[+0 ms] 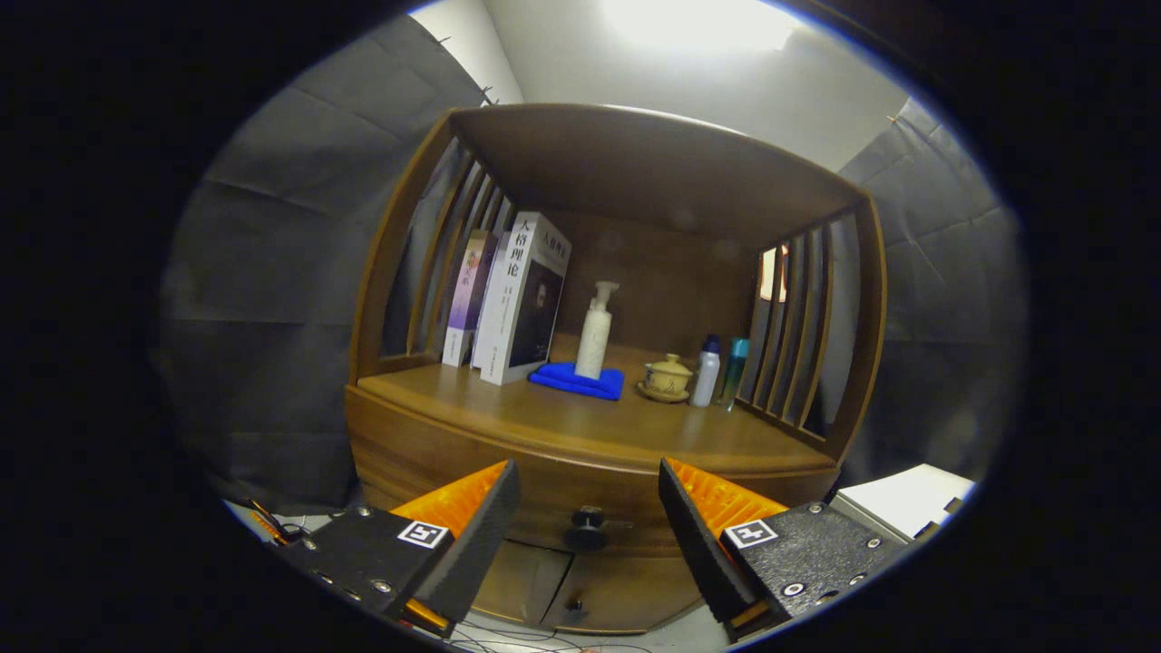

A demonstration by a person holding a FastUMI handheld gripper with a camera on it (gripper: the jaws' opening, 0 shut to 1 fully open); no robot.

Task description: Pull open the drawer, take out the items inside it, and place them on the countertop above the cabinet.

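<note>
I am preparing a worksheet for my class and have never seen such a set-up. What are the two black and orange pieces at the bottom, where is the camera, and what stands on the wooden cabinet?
The camera rides on a hand-held gripper that a person carries, and looks forward along its two fingers; those are the black and orange pieces. They are open and hold nothing. Between and just beyond them is the drawer knob; the drawer looks closed. On the countertop stand books, a pump bottle on a blue cloth, a lidded cup and two small bottles.
</note>
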